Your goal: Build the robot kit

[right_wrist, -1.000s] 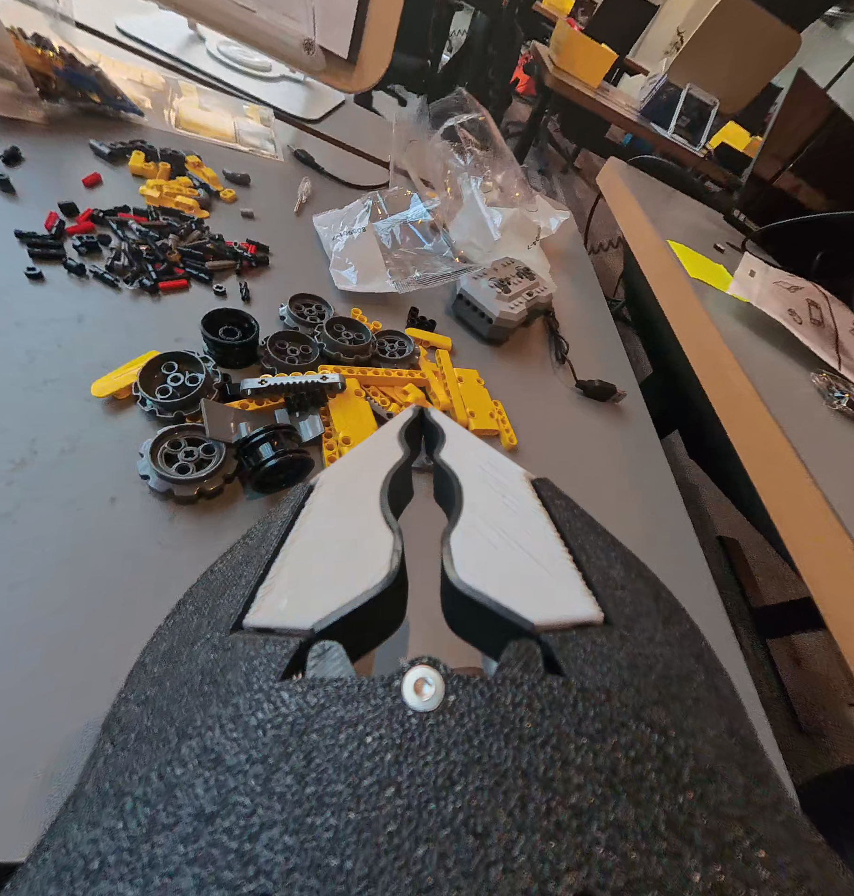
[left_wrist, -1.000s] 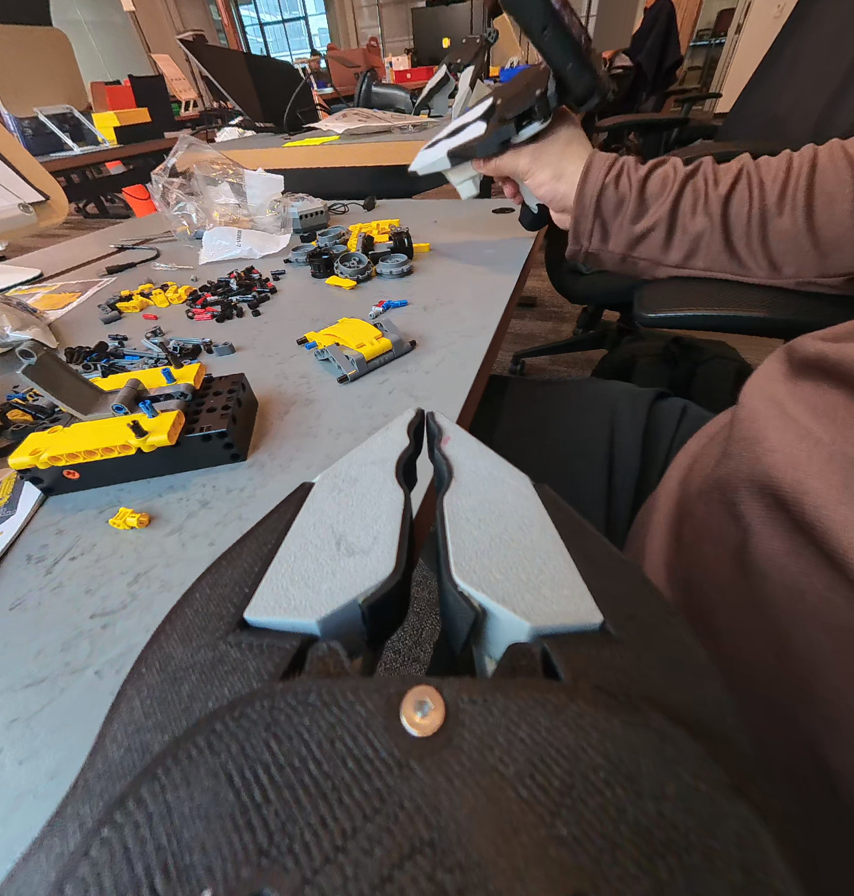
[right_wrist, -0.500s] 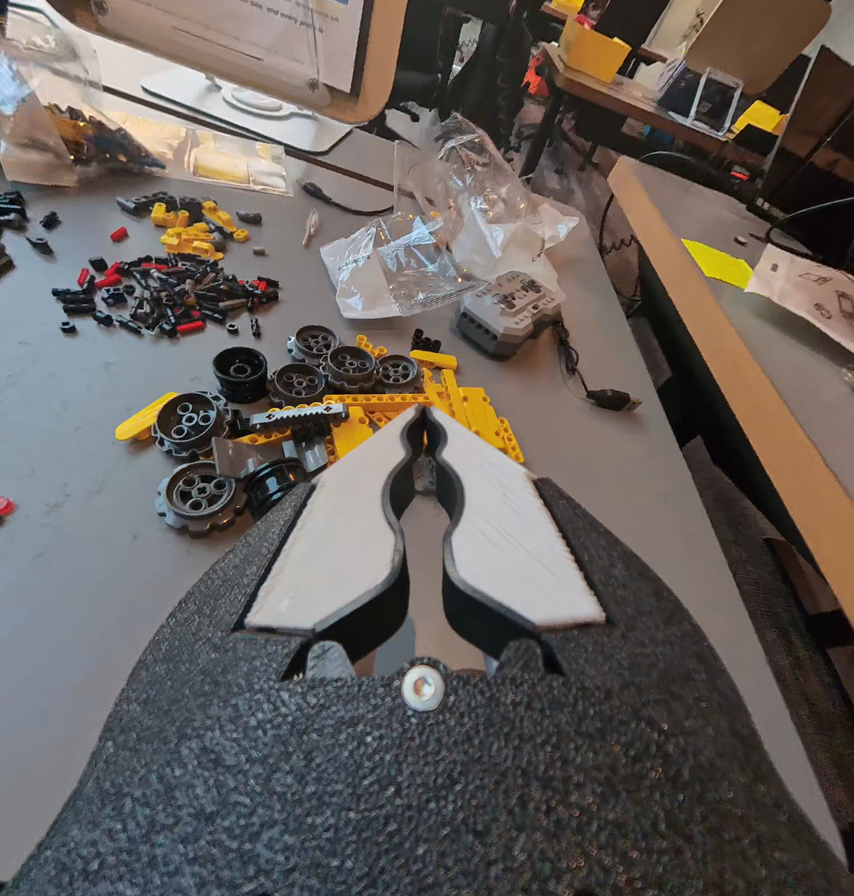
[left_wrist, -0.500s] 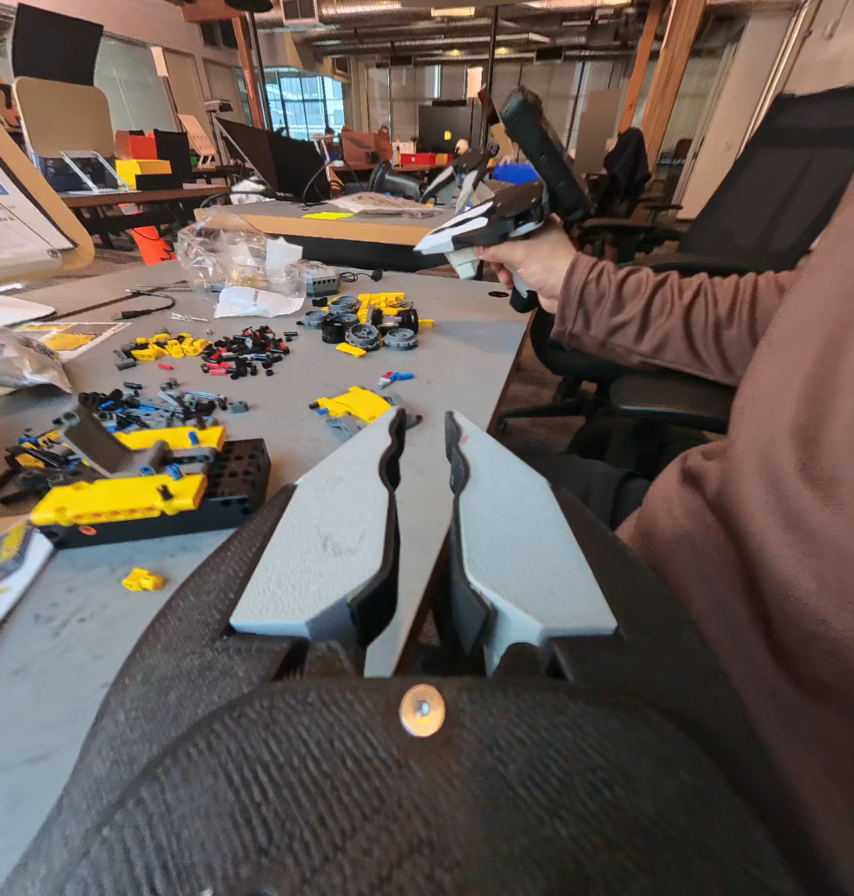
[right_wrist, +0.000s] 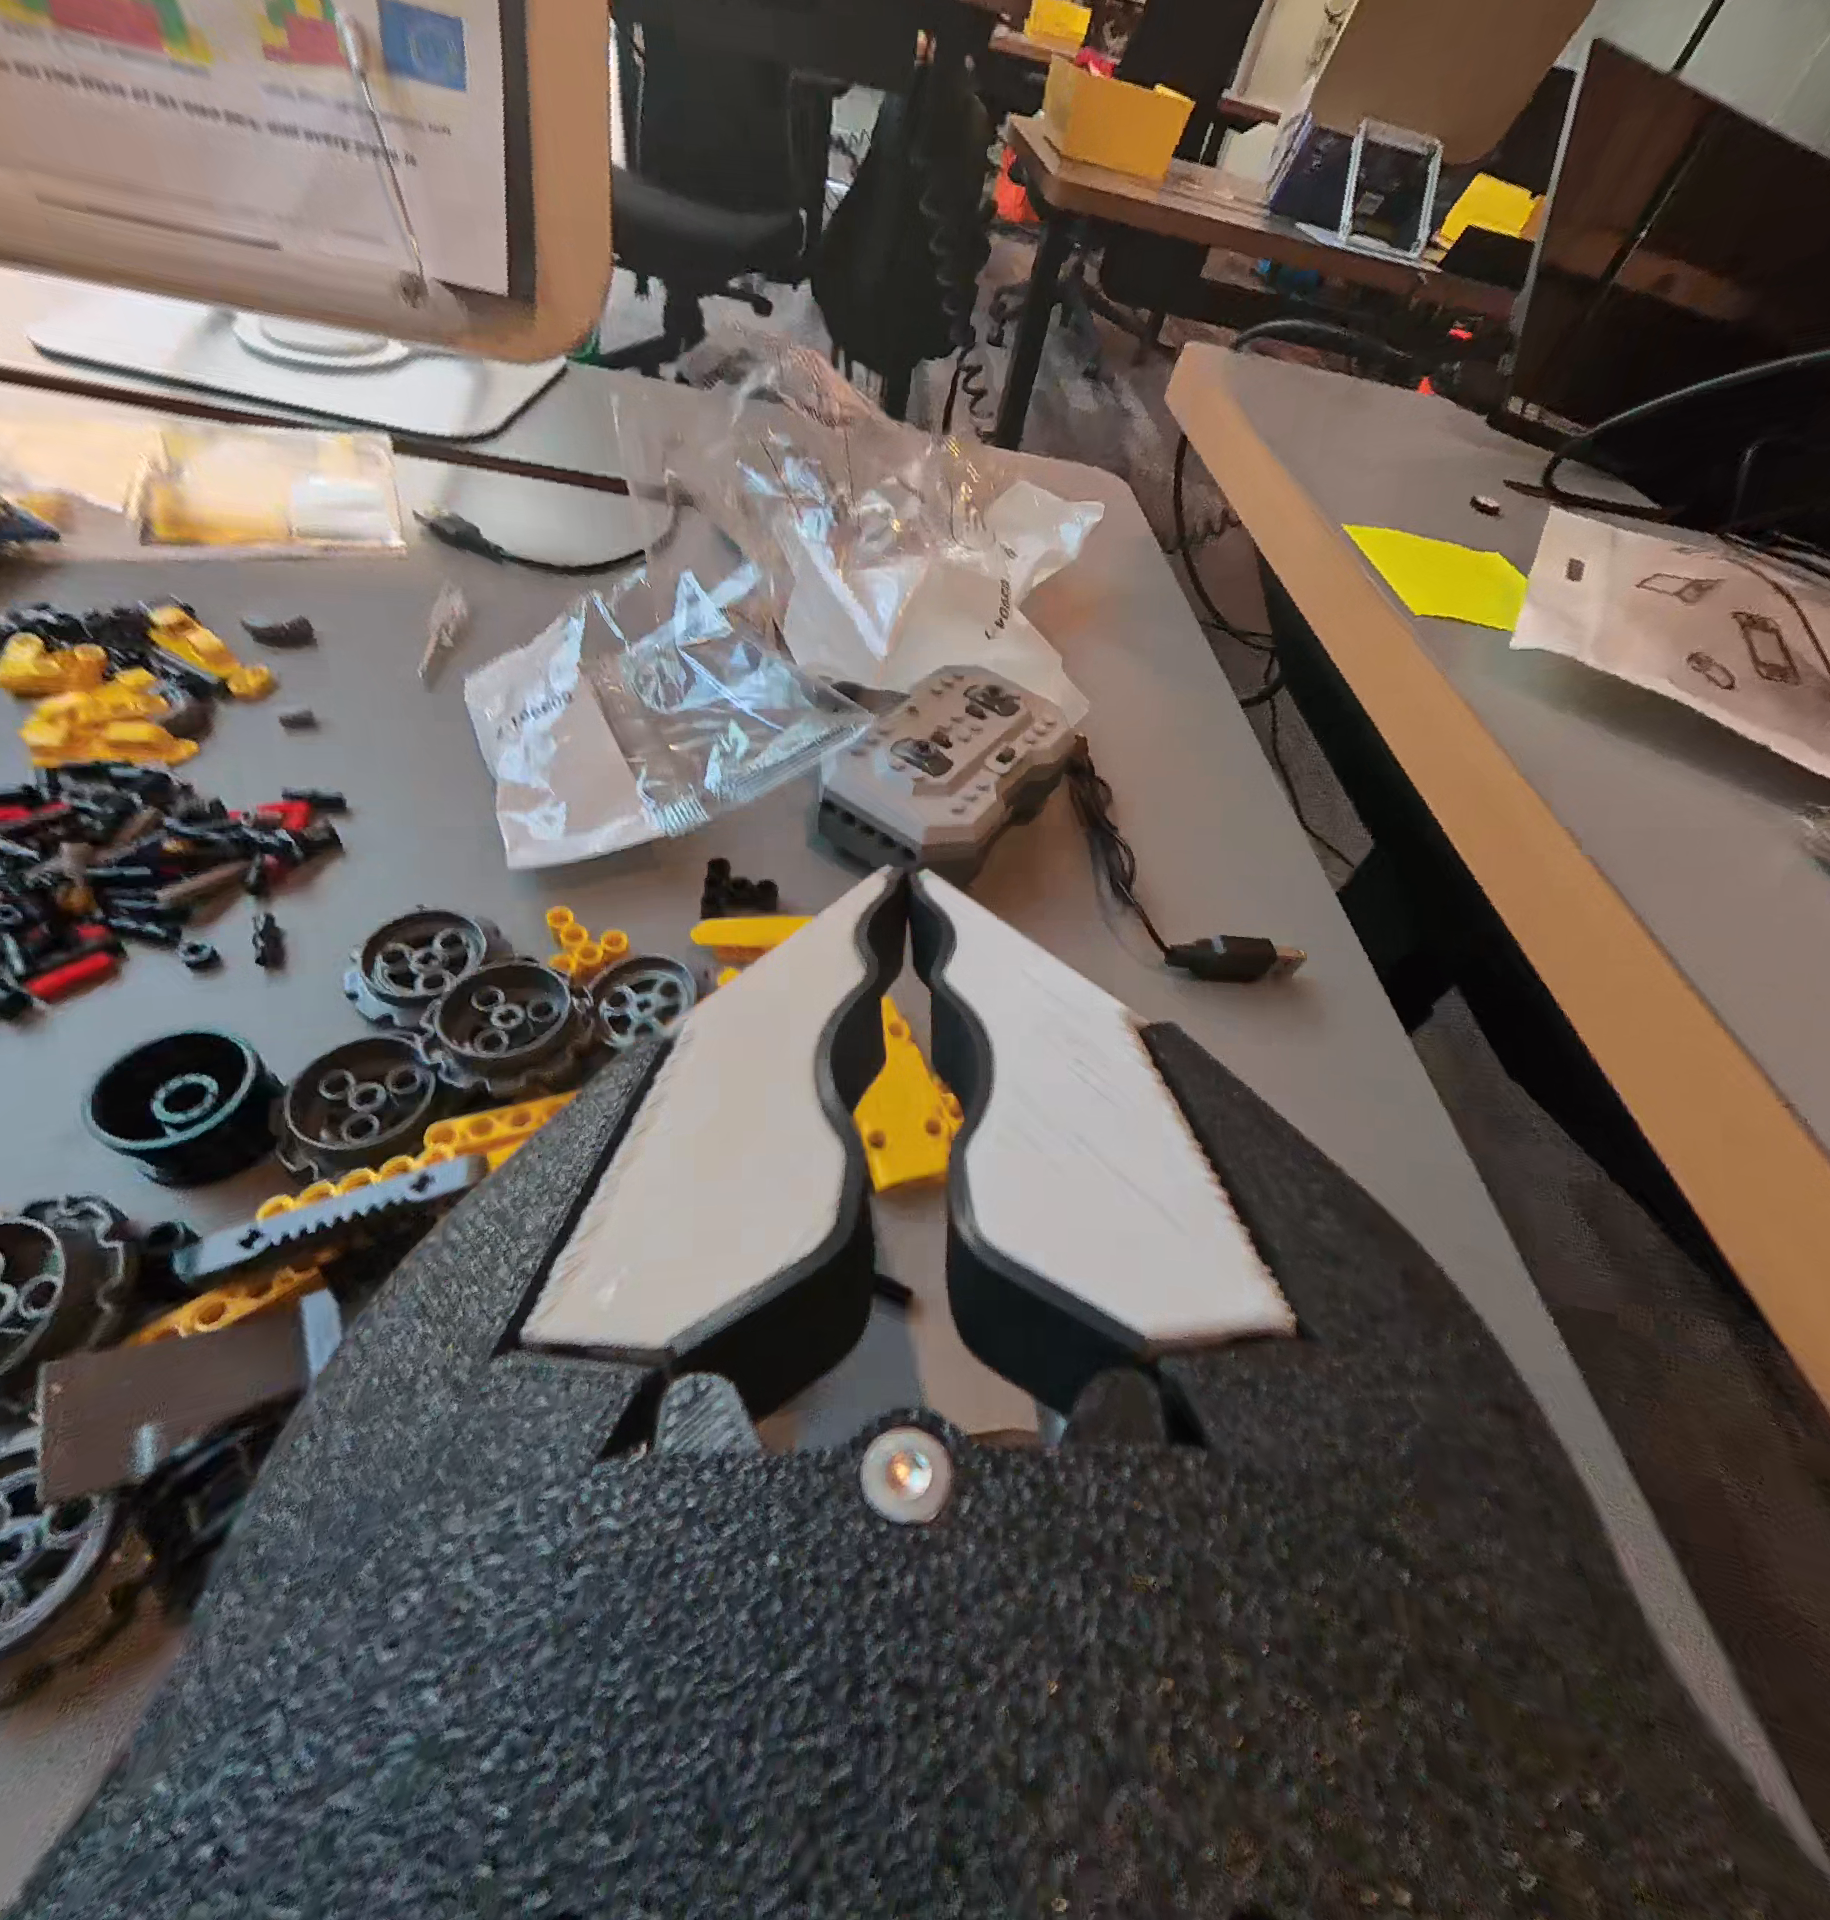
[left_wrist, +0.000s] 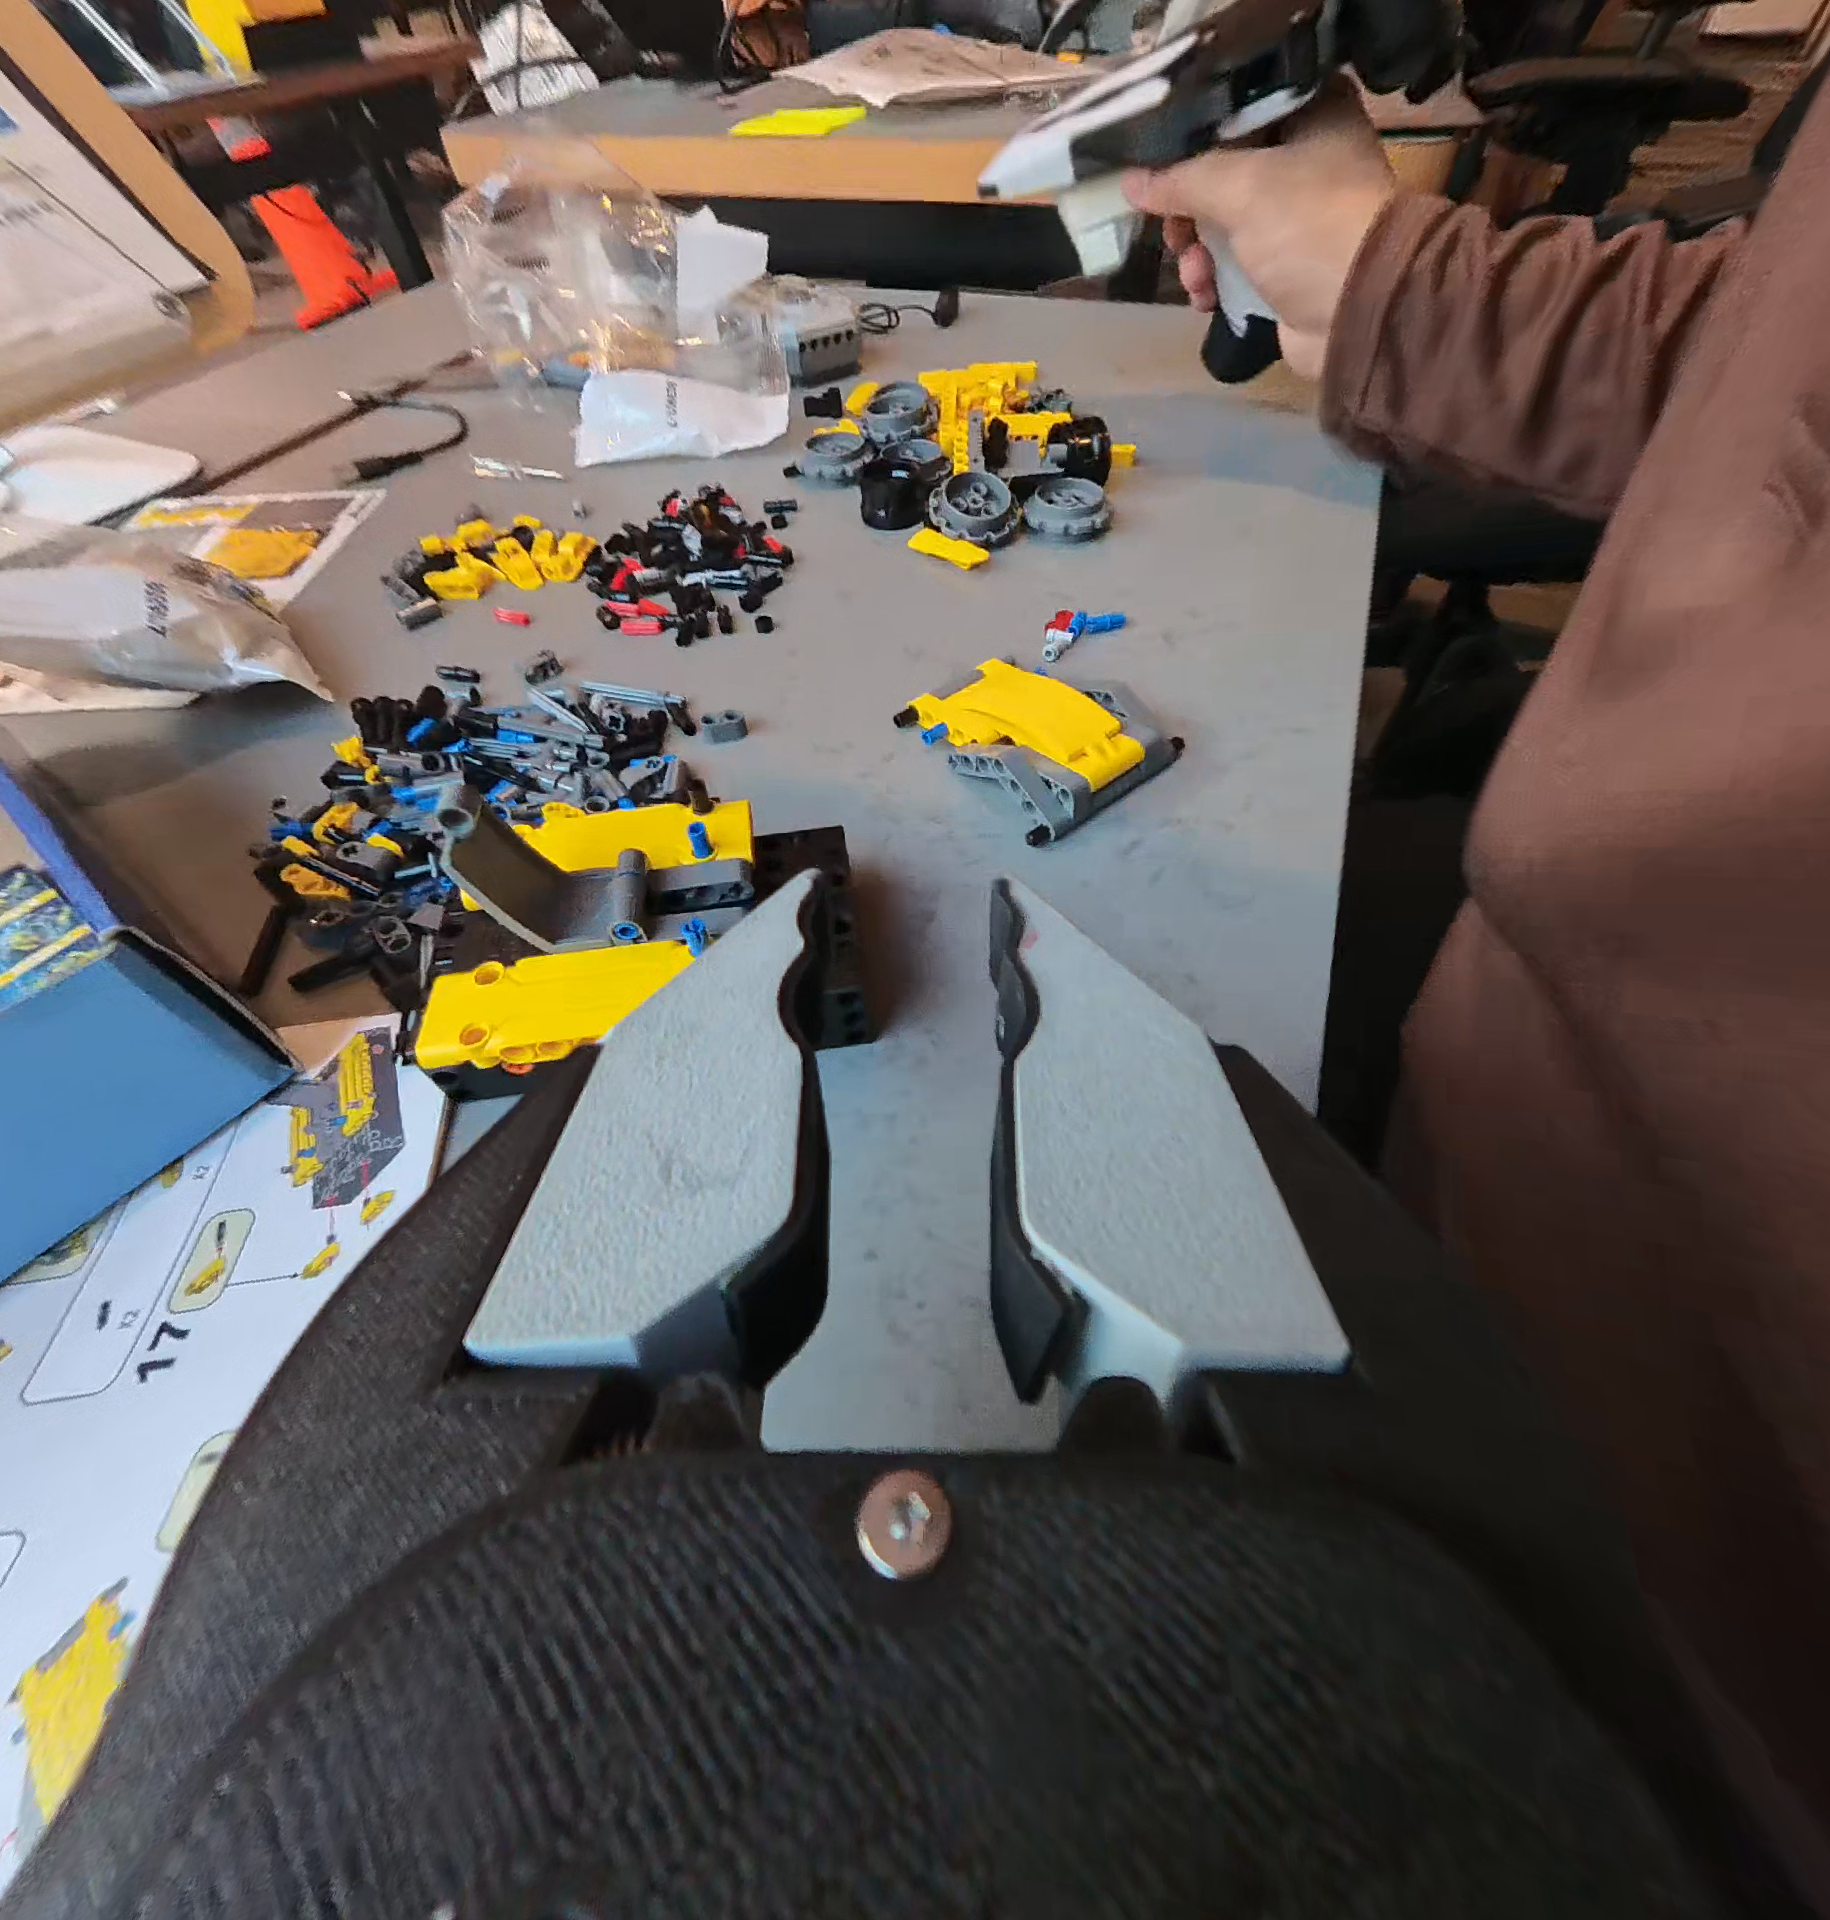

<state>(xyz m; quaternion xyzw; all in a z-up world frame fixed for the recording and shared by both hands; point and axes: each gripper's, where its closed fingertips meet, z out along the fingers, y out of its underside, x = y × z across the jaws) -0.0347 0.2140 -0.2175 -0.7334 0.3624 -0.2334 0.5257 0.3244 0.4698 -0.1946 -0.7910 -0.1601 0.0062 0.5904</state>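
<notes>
Your left tool (left_wrist: 900, 914) gapes empty | right tool (right_wrist: 907, 883) closed, empty | grey bench (left_wrist: 1233, 582) strewn with brick parts (left_wrist: 682, 566) | office desks behind.

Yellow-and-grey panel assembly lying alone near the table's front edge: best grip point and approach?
Take the yellow-and-grey panel assembly from above, jaws across its narrow width at the middle. It lies flat and apart from the other pieces, so both long sides look free. The open left gripper is nearest.
</notes>
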